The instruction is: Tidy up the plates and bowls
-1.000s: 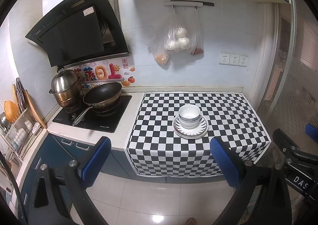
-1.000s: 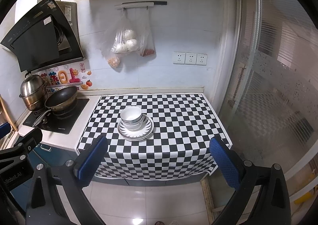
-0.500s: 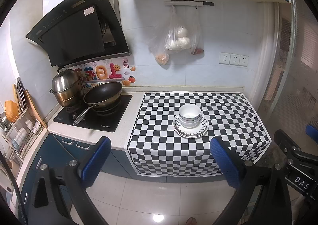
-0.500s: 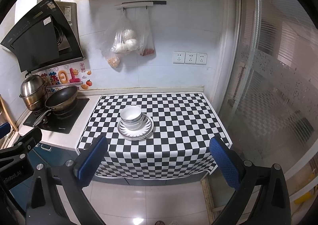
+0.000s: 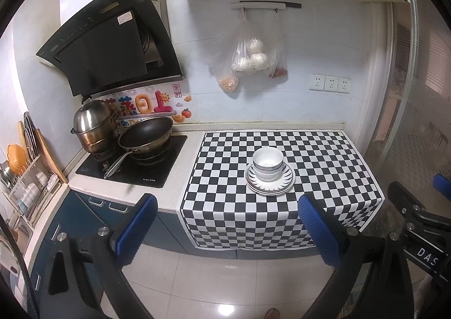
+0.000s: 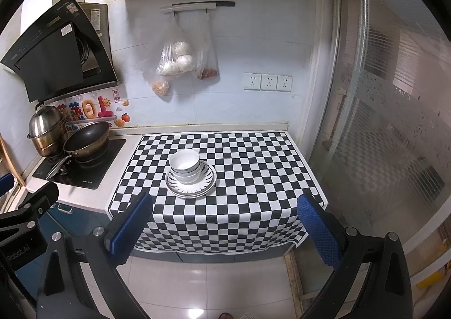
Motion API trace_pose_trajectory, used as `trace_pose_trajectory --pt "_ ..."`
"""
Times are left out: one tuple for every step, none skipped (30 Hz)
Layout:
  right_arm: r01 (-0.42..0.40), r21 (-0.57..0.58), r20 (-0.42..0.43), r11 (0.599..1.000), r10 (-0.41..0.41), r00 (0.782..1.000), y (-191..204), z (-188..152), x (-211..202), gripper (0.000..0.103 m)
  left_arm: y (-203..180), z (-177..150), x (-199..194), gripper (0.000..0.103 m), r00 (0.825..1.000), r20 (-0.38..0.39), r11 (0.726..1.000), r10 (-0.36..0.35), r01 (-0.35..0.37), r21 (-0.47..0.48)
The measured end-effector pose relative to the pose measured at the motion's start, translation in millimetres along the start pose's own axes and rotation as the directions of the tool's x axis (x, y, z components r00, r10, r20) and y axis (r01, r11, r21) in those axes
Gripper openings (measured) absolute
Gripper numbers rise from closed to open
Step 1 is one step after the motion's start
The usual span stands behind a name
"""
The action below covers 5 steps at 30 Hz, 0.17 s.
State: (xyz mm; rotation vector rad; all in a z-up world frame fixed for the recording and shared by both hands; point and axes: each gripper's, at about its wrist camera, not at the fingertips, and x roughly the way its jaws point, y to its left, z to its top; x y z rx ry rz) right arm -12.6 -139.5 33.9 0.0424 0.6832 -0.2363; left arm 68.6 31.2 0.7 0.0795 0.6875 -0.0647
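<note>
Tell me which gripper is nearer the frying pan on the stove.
Left. The left gripper hangs off the counter edge just right of the frying pan; the right gripper is farther right, before the checkered cloth.

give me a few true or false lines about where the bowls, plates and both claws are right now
1. The bowls are stacked on the plates. True.
2. The left claw is shut on a bowl. False: it is open, holds nothing, and is off the counter's front edge.
3. The plates sit on the checkered cloth. True.
4. The frying pan lies on the cloth beside the plates. False: it is on the stove, left of the cloth.
5. The right claw is open and holds nothing. True.
6. The top bowl holds food. False: its inside looks bare white.
</note>
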Motion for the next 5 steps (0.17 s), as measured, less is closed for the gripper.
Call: trace_pose_trajectory --pt "0.0 -0.002 -0.001 1.0 0.0 1.0 -0.4 -0.1 0.2 0.103 -0.3 -0.3 -0.6 0.102 1.0 0.001 1.0 0.0 0.0 -0.002" --pt "0.0 -0.003 -0.003 1.0 0.0 1.0 -1.0 -0.3 0.6 0.103 -0.5 -0.4 -1.8 0.102 1.0 0.003 1.0 0.001 -0.001 -0.002" --pt "-0.001 -0.004 -0.003 1.0 0.001 1.0 -1.3 -0.1 0.5 0.103 -0.8 -0.5 -2.9 0.102 1.0 0.005 1.0 0.002 -0.002 -0.002" --pt "0.0 -0.005 -0.004 1.0 0.0 1.0 -1.8 -0.1 0.4 0.103 -0.9 -0.5 -4.0 0.102 1.0 0.007 1.0 0.002 -0.002 -0.004" --pt "-0.001 -0.005 -0.005 1.0 0.0 1.0 -2.3 -0.3 0.5 0.103 -0.9 -1.0 -5.3 0.102 1.0 0.007 1.0 0.001 -0.001 -0.005"
